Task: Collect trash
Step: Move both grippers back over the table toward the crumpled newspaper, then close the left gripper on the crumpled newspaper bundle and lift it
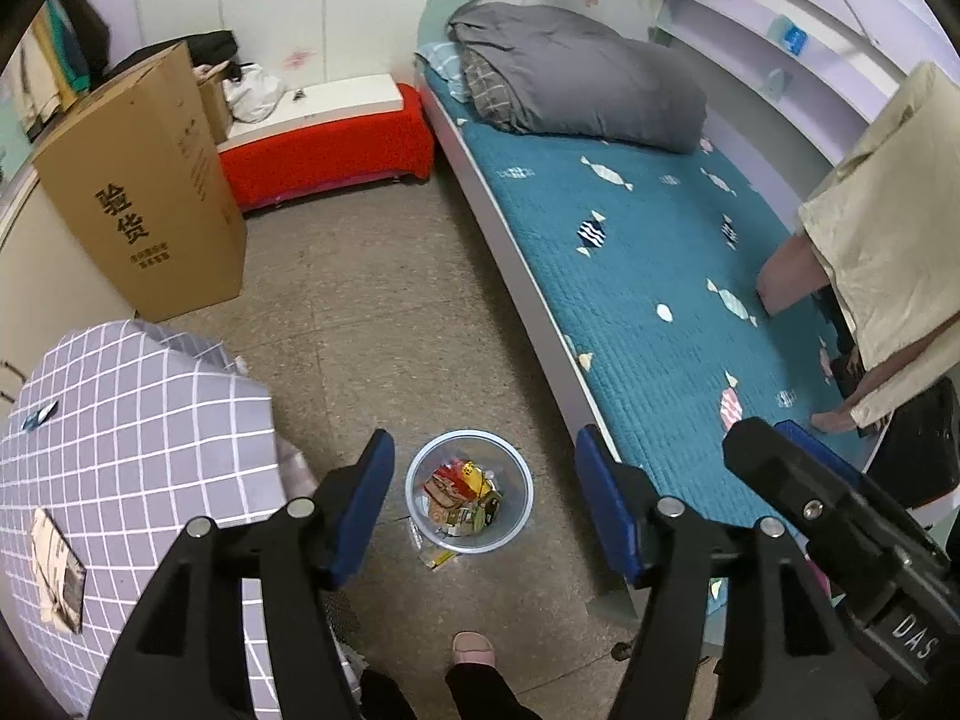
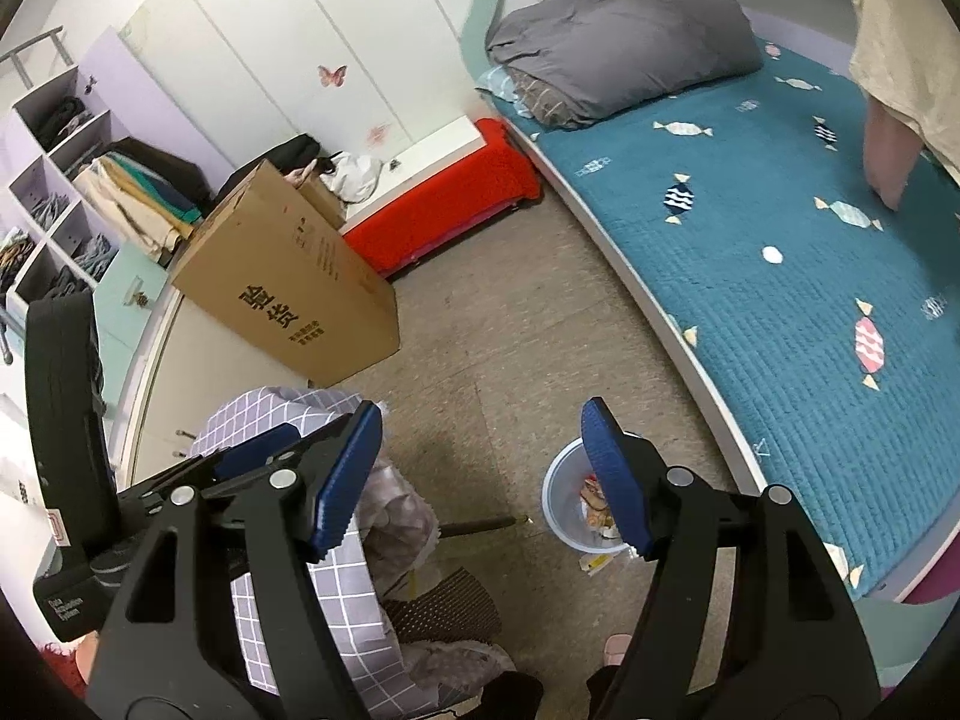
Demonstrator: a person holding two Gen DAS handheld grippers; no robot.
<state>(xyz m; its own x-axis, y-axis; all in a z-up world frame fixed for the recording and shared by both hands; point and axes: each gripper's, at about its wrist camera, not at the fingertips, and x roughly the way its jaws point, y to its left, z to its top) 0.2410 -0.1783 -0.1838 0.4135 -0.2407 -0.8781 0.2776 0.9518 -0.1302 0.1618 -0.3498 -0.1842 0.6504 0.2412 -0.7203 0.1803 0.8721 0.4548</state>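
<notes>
Left-wrist view, contents by size:

Bed point(image 1: 660, 276): blue quilted cover with candy print, running along the right; a folded grey duvet point(image 1: 576, 78) lies at its far end.

Grey checked fabric point(image 1: 138, 432): bulky mound at lower left, with a paper tag resting on it.

Cardboard box point(image 1: 144, 192): upright by the left wall, printed with black characters.

Red bench point(image 1: 330, 150): against the far wall, between box and bed, white top.

Second person point(image 1: 888, 252): beige garment and bare legs, at the bed's right edge.

Left gripper point(image 1: 483, 507): black arms, blue pads, jaws spread apart with nothing between them, hanging over the bin.

Right gripper point(image 2: 483, 483): jaws likewise parted and empty; in its own view its right finger point(image 2: 618, 480) overlaps the bin.

Trash bin point(image 1: 469, 499): small, translucent blue, standing on the floor just beside the bed's edge; it holds crumpled wrappers point(image 1: 459, 495) in red, yellow and green.

Pink slipper point(image 1: 474, 648): on the floor below the bin.

Loose wrapper point(image 1: 441, 558): small yellow scrap on the floor, just beside the bin's near rim.
</notes>
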